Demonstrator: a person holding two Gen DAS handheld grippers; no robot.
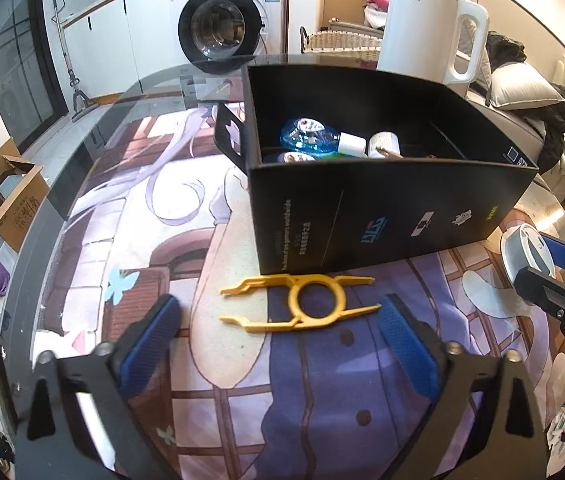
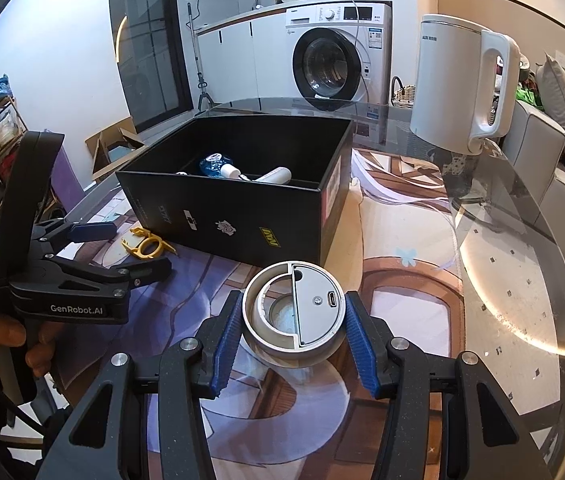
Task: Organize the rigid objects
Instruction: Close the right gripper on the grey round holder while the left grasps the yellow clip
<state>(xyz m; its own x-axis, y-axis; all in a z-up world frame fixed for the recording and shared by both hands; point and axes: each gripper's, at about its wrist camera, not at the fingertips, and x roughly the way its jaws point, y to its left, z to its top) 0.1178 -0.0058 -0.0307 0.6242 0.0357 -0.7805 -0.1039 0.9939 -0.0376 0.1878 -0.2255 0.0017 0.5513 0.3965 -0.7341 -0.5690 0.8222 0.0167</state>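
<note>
Low in the frame, the right gripper (image 2: 291, 336) clamps the round white device (image 2: 292, 312) to carry it toward the black box (image 2: 242, 216) at centre, while the left gripper (image 1: 278, 344) gapes wide and empty before the yellow tool (image 1: 302, 304)

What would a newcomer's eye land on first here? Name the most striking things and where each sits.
The open black box stands mid-table on the illustrated mat, with a blue bottle lying inside. The yellow plastic tool lies flat on the mat in front of the box, just ahead of the open left gripper. The right gripper has its pads against a round white device, and a white kettle stands behind on the glass.
</note>
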